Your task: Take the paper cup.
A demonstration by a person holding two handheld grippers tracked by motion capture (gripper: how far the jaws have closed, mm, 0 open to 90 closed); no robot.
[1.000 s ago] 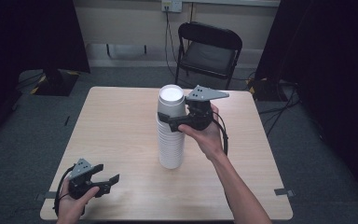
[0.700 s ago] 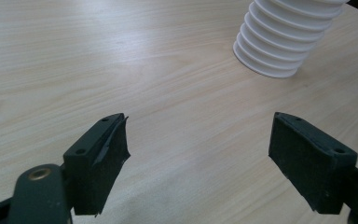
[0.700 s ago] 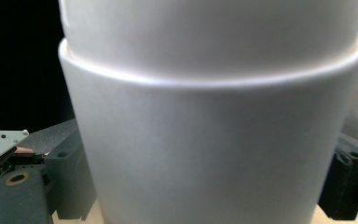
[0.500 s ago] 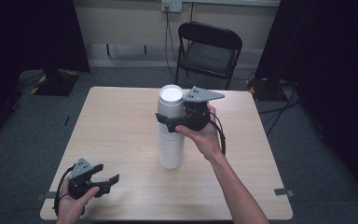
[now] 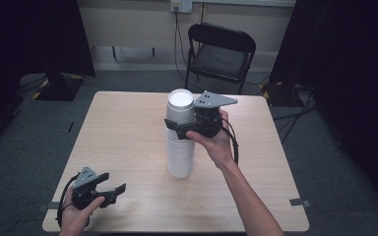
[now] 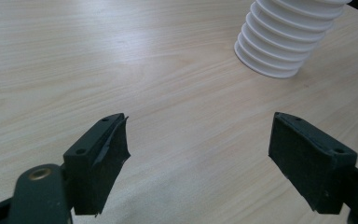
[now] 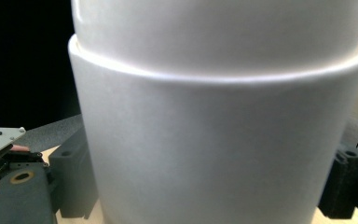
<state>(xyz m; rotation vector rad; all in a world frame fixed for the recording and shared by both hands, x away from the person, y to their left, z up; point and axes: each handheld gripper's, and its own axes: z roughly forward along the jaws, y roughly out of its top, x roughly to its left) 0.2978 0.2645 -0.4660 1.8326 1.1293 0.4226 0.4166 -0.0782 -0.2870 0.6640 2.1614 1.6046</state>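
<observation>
A tall stack of white cups [image 5: 179,150] stands in the middle of the wooden table [image 5: 123,128]. My right gripper [image 5: 182,125] is up at the stack's top, shut on the top cup [image 5: 180,105]. In the right gripper view that cup [image 7: 214,140] fills the gap, and a black pad [image 7: 74,182] presses on each side. My left gripper [image 5: 112,194] rests open near the table's front left corner, well apart from the stack. In the left gripper view its jaws [image 6: 198,158] stand wide over bare wood, with the stack's base [image 6: 279,46] off to the upper right.
A black folding chair [image 5: 221,54] stands behind the table's far edge. Dark curtains hang at both sides of the room. Cables run along the floor at the right [image 5: 295,113].
My right gripper has shifted very slightly at the top of the stack. The left gripper has not moved.
</observation>
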